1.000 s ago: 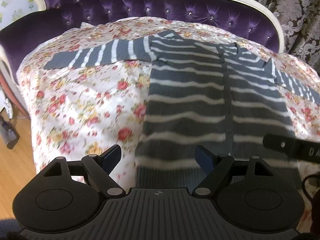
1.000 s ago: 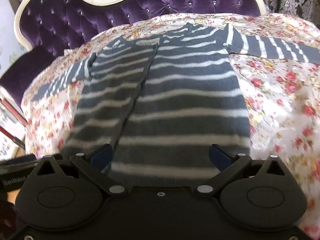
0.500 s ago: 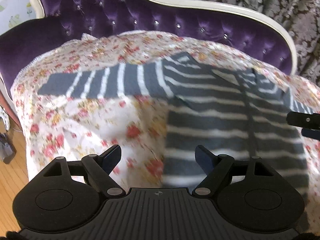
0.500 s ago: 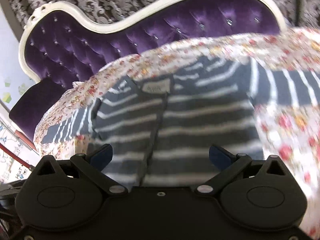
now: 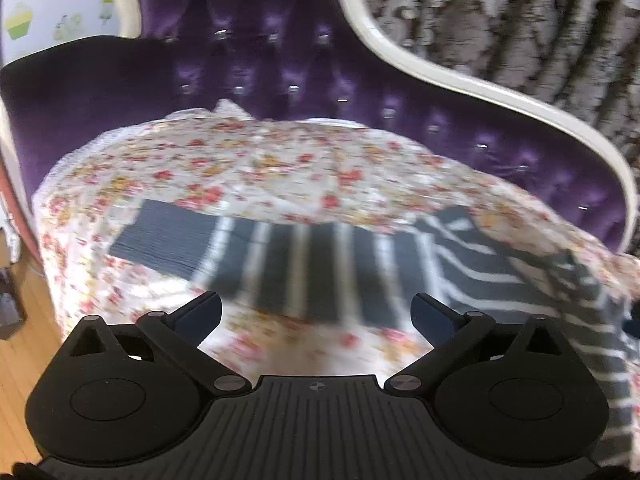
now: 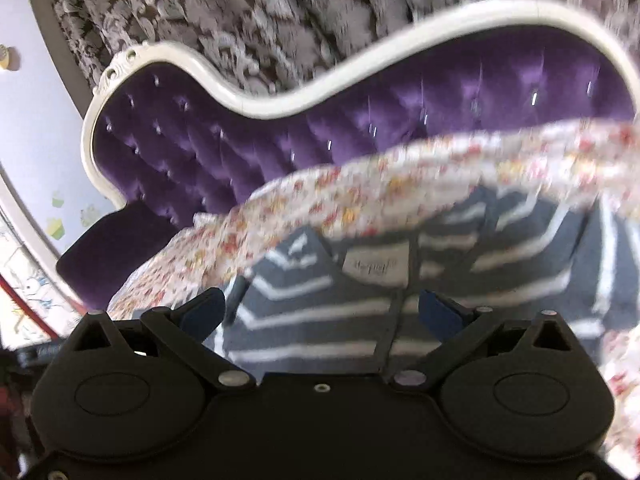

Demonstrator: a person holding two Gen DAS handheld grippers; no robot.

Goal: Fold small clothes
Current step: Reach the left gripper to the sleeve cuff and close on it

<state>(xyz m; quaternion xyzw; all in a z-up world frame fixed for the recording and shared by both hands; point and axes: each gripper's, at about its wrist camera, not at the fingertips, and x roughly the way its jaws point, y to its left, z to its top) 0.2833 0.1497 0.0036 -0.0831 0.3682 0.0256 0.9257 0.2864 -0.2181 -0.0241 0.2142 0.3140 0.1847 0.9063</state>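
On the floral sheet (image 5: 280, 168), the striped sweater's (image 5: 500, 272) sleeve (image 5: 280, 264) stretches sideways left.

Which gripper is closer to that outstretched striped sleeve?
Left. The left gripper hangs open just before the sleeve; the right gripper faces the collar label instead.

1. The left gripper (image 5: 316, 310) tilts steeply downward; its jaws have just been opening and stand wide apart, with nothing pressed between the pads.
2. The right gripper (image 6: 322, 314) tilts less steeply downward, its jaws spread wide and gripping nothing.
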